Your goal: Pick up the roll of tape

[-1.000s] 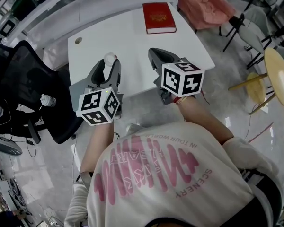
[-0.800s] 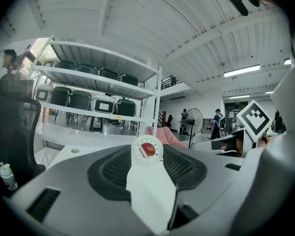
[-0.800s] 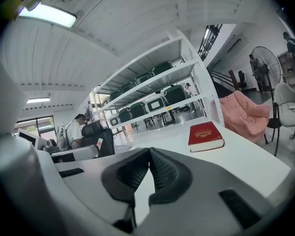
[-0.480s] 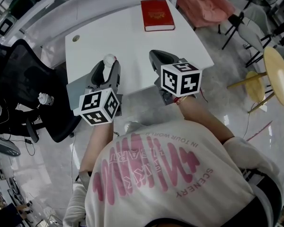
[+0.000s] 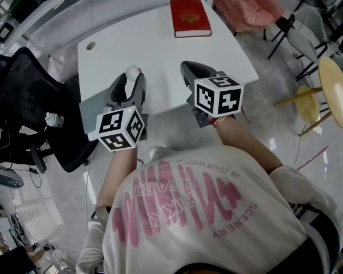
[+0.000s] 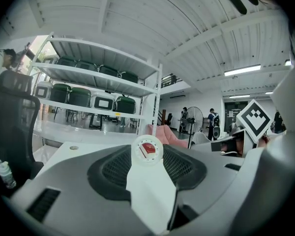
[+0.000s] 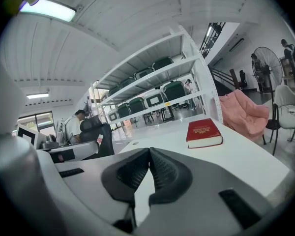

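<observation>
Our left gripper (image 5: 132, 80) clamps the roll of tape (image 6: 147, 150); the right gripper (image 7: 149, 151) sits closed. Open table (image 5: 160, 44) reaches the far red book (image 5: 190, 18), title unreadable.

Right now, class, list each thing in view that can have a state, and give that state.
roll of tape: gripped on edge between the jaws of the left gripper.
left gripper: shut on the roll of tape.
right gripper: jaws together, nothing held.
red book: closed, lying flat on the white table.
</observation>
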